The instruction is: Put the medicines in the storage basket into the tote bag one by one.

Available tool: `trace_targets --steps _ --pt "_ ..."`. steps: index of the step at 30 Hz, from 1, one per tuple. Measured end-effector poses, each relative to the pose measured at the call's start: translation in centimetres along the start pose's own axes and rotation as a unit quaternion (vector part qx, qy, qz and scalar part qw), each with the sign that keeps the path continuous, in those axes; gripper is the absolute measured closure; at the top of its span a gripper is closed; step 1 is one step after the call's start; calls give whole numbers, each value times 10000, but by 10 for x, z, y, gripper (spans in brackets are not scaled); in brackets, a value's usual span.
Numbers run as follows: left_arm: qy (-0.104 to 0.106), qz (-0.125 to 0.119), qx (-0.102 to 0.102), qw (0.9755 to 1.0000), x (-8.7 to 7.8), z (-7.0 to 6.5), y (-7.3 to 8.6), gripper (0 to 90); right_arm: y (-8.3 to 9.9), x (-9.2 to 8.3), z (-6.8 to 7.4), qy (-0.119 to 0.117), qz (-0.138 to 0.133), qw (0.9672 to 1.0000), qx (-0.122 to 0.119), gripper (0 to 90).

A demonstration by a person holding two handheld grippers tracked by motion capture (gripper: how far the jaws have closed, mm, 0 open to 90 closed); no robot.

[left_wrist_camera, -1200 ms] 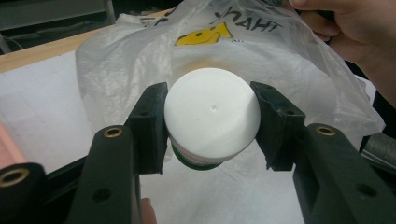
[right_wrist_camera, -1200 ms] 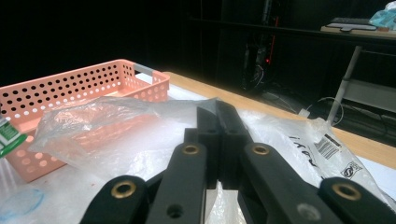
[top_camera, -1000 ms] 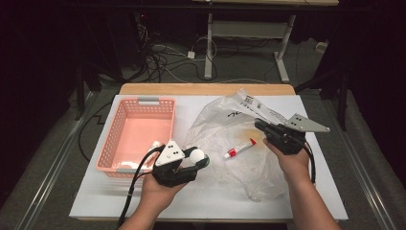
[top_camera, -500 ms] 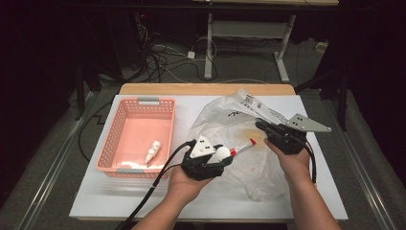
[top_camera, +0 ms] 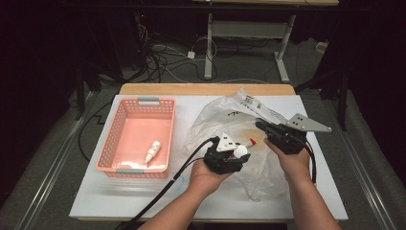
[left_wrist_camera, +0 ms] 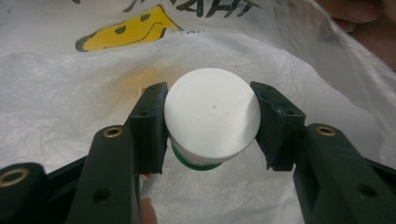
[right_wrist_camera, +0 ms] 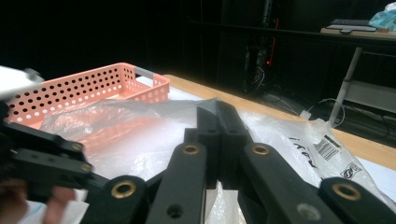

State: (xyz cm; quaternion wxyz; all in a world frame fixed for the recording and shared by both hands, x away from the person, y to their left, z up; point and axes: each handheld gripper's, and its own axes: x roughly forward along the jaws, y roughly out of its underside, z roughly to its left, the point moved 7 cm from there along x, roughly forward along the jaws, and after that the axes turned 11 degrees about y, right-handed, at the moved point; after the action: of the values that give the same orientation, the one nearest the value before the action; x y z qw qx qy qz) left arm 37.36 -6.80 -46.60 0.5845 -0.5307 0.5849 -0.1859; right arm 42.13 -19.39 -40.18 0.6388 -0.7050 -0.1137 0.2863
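My left gripper (top_camera: pixel 235 155) is shut on a small bottle with a round white cap (left_wrist_camera: pixel 212 114) and a green label, its pads pressing the cap's sides. It hovers over a crumpled clear plastic bag (top_camera: pixel 225 120) with a yellow print (left_wrist_camera: pixel 126 28). A red-tipped tube (top_camera: pixel 251 142) lies on the bag just beyond the bottle. My right gripper (top_camera: pixel 263 126) is shut on a raised fold of the bag (right_wrist_camera: pixel 289 135) at its right side, jaws (right_wrist_camera: pixel 219 116) pressed together with film between them.
A pink perforated basket (top_camera: pixel 139 103) stands at the left of the white table top (top_camera: pixel 105 201), with a small white dropper bottle (top_camera: pixel 152 152) lying in it. Its rim (right_wrist_camera: pixel 84 86) also shows in the right gripper view. Cables trail off the near edge.
My left gripper has carried the white-capped bottle rightward from beside the basket to over the bag, slightly lower. The right gripper has stayed put on the bag.
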Motion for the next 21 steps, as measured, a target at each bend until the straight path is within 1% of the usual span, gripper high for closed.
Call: trace_targets --steps 2,8,11,16,21 --pt "36 -14 -52 10000 7 2 1 486 0 0 0 -5 -6 10000 6 900" --pt "-20 88 -36 10000 27 6 5 485 0 -1 -2 -4 -9 10000 5 900" --pt "-72 85 -22 9999 34 9 6 485 -1 -1 -2 4 -18 10000 40 900" --pt "-117 89 -86 9999 44 16 10 485 -2 -3 -3 6 -46 10000 36 900" --pt "-85 140 -154 9997 53 19 15 485 -2 -2 -3 -5 -43 10000 26 900"
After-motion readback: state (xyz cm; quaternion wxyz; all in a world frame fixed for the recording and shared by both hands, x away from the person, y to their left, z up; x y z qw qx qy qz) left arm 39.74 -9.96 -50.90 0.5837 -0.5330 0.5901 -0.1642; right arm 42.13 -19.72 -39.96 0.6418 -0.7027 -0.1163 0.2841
